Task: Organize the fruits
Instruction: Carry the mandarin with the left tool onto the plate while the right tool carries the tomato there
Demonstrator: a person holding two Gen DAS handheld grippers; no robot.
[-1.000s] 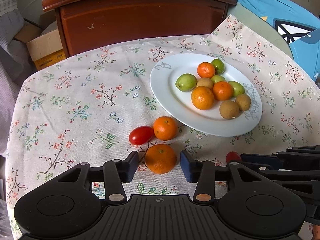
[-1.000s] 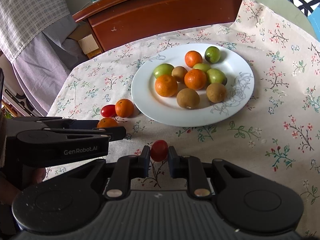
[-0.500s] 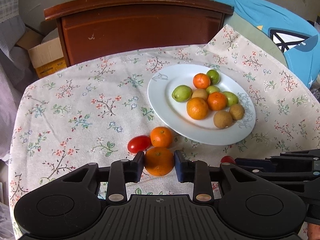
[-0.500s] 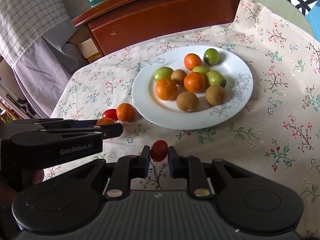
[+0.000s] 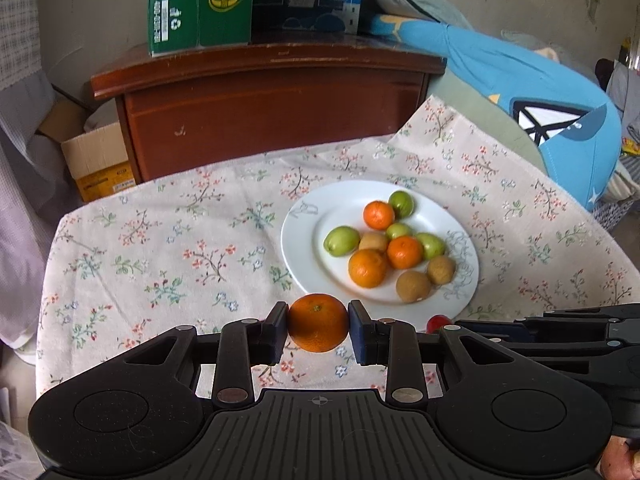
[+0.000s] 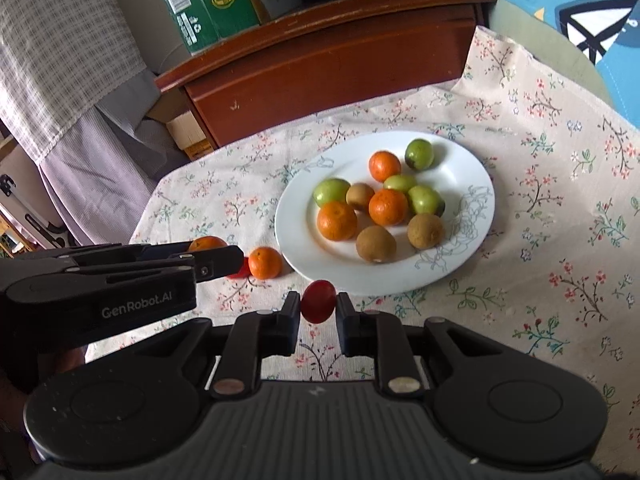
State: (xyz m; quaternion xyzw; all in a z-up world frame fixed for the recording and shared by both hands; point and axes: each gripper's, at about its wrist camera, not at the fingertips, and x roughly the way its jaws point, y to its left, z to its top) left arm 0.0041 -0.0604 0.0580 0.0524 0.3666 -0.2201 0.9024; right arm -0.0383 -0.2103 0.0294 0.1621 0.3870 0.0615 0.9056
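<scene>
1. Flowered tablecloth point(image 5: 168, 256) covers the table, with a dark wooden cabinet point(image 5: 272, 112) behind it and boxes on top.
2. Left gripper point(image 5: 318, 332) is clamped on an orange point(image 5: 318, 322); its jaws have just been closing and the pads press both sides of the fruit, which looks lifted clear of the cloth.
3. Right gripper point(image 6: 318, 312) is clenched on a small red tomato point(image 6: 318, 301), also held above the cloth.
4. Just ahead sits the white plate point(image 6: 472, 168) with oranges, green fruits and brown ones piled in its middle.
5. Another orange point(image 6: 265, 263) and a second tomato point(image 6: 240, 271) lie on the cloth beside the plate's near-left rim.
6. Step in hand, as I judge it: carrying both fruits to the plate.
7. Next move calls for reaching forward over the rim, lowering onto bare plate, and letting go gently so nothing rolls off.
</scene>
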